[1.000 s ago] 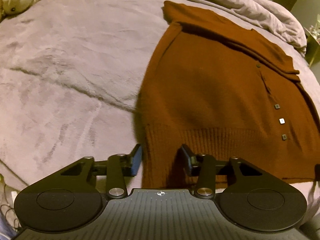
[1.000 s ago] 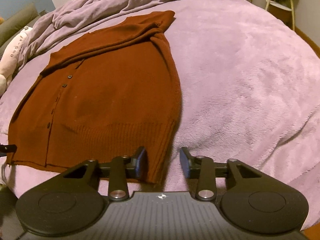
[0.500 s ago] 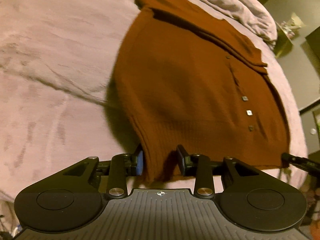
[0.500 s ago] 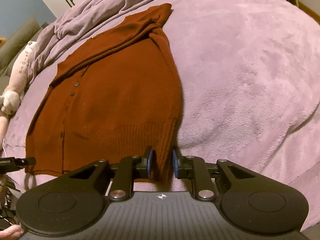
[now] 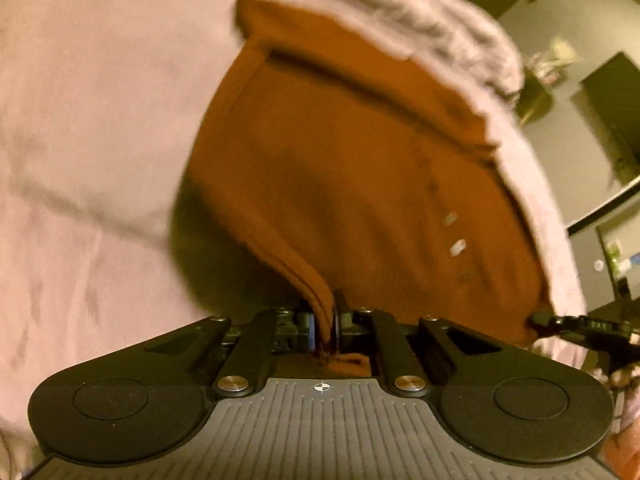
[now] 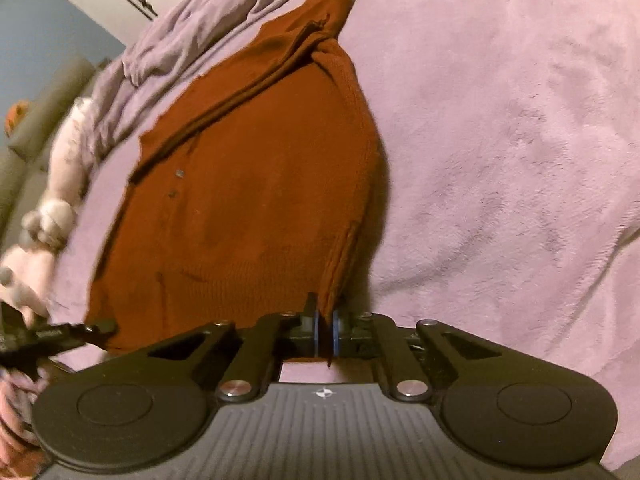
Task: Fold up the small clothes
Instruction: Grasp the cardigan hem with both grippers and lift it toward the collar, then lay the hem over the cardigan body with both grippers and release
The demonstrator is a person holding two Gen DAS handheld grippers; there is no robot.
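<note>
Lilac bed spread beneath rust cardigan, hem corners clamped by left claw and right claw, lifted.

Light: we see dim, warm indoor light | blur: left view motion-smeared | shadow: dark beneath lifted rust-brown knitted cardigan | edges: fisheye-bent

right gripper pinching rust cardigan hem corner, lilac blanket

Rust-brown ribbed cardigan, lilac blanket
</note>
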